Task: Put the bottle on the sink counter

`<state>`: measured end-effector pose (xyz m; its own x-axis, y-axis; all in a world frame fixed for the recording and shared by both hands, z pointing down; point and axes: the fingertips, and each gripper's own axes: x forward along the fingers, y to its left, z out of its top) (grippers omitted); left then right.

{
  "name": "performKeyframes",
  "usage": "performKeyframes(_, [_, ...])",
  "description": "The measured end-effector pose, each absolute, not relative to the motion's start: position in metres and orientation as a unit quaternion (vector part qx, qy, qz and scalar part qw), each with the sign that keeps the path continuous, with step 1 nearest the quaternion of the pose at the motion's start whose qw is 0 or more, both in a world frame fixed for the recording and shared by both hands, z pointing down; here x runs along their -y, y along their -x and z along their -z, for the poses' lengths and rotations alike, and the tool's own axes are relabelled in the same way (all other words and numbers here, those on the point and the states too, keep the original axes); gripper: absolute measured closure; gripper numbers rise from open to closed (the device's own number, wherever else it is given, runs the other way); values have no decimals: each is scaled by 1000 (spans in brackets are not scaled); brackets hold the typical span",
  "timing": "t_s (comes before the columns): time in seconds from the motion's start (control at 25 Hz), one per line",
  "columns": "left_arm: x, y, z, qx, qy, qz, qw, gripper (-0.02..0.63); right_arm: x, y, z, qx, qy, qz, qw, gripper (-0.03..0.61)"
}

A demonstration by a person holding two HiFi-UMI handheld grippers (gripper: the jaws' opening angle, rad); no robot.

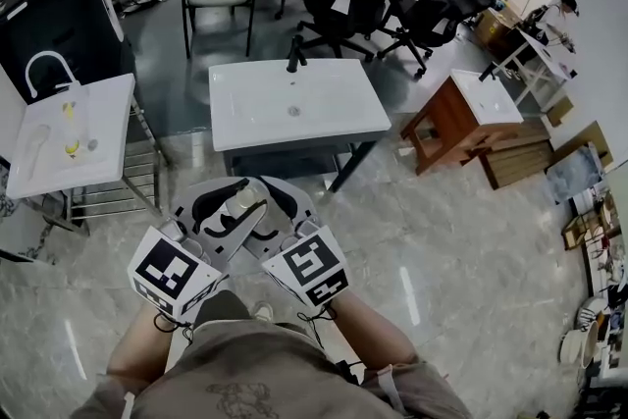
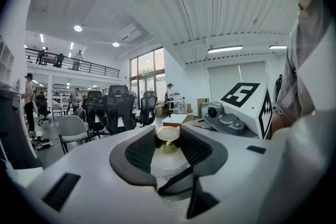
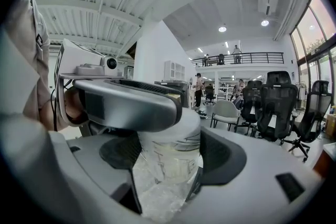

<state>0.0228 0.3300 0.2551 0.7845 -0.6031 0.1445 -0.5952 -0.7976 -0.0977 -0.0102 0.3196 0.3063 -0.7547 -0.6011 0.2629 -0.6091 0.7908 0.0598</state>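
My left tongs (image 2: pixel 168 143) grip the bottle (image 1: pixel 242 203) near its gold cap, and my right tongs (image 3: pixel 173 150) clamp its clear body. It stands roughly upright. The sink tabletop (image 1: pixel 339 108) lies at twelve o'clock, well apart, with both hands equally near.

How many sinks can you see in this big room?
3. The middle sink sits straight ahead with a black tap. The left sink has a curved white tap. The right sink tops a wooden stand. Others may hide outside the picture.
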Motion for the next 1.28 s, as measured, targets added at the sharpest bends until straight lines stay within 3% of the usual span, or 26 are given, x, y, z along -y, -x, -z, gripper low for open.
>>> performKeyframes(0.64, [-295, -31, -273, -321, 943, 85, 25, 464, -284, 1, -325, 937, -322, -8, 139, 264])
performKeyframes(1.28, [-187, -14, -292, -296, 951, 90, 12, 464, -176, 20, -343, 928, -341, -31, 145, 264])
